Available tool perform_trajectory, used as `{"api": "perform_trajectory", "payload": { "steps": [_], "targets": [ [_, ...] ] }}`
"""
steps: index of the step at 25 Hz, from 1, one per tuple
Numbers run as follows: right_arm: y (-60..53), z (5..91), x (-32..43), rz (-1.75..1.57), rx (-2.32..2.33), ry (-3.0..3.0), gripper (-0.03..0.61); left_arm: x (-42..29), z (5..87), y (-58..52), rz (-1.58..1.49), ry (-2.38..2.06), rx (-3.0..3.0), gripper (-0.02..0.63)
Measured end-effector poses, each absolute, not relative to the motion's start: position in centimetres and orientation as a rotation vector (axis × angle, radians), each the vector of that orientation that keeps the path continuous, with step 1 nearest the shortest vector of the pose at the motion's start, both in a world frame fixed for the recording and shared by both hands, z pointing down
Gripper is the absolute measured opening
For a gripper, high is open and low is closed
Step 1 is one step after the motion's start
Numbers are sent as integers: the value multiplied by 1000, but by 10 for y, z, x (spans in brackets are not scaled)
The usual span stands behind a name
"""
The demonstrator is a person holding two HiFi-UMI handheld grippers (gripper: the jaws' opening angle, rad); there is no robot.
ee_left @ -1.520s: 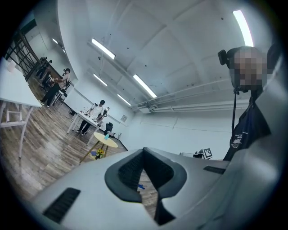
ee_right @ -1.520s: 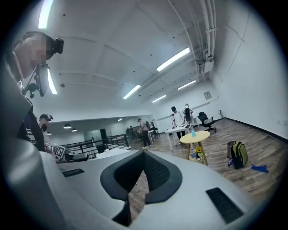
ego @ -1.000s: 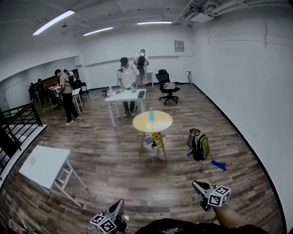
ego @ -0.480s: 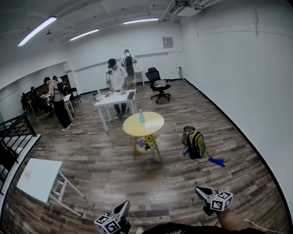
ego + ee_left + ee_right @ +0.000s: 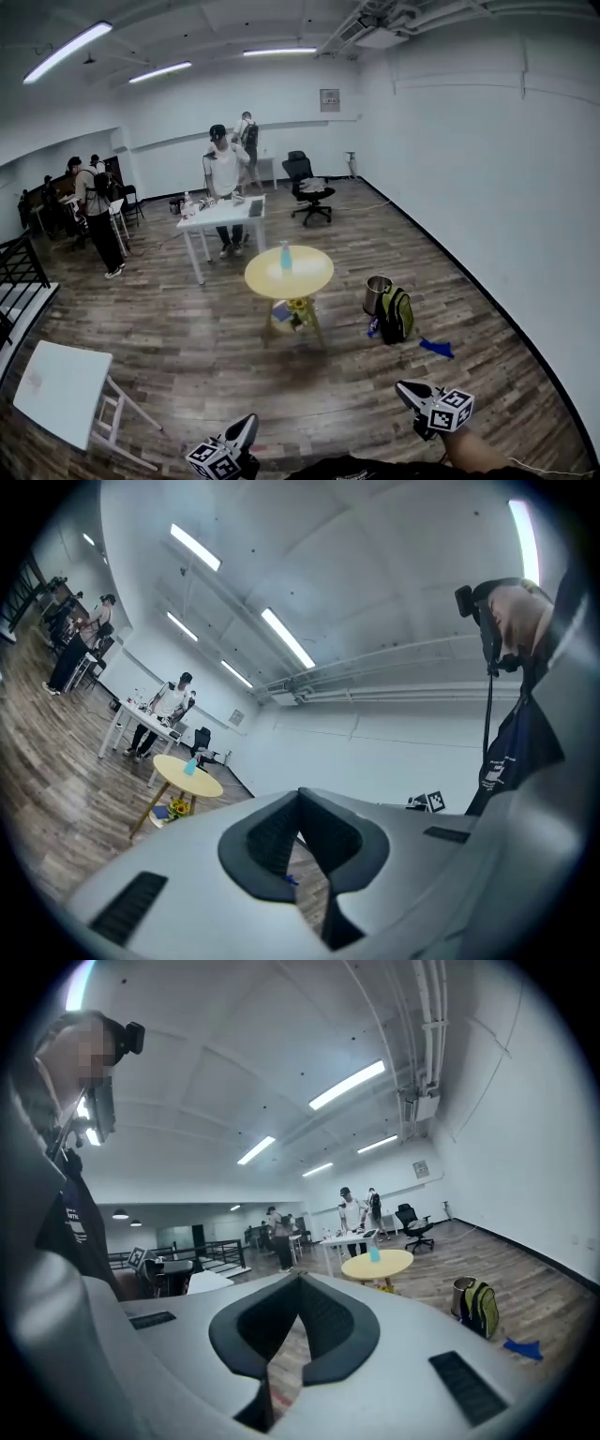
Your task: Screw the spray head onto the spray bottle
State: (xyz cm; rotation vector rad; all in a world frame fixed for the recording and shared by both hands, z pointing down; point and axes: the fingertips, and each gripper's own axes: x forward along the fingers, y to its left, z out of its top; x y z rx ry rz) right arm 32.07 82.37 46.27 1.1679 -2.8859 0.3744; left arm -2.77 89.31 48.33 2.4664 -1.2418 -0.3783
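L gripper [image 5: 247, 422] & R gripper [image 5: 402, 387] are sitting low in head view, both clenched w/ nothing between jaws. Blue spray bottle [image 5: 285, 256] is standing on the round yellow table [image 5: 312, 280], well apart from both.

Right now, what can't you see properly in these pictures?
The blue bottle on the round yellow table: head view, too small to tell whether its spray head is on.
The things under the table: head view, too small to name.
The blue thing on the floor: head view, too small to name.
The left gripper: head view, bottom edge cuts off its back end.
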Motion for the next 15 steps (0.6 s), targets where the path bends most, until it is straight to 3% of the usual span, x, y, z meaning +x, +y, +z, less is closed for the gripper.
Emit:
{"api": "perform_trajectory", "payload": {
  "steps": [7, 15],
  "targets": [
    [772, 469, 198, 354, 1150, -2900, 9, -144, 501, 837, -362, -1228, 2476, 17],
    [699, 476, 144, 402, 1103, -2869, 9, -191, 510, 778, -390, -1235, 2407, 17]
  ]
}}
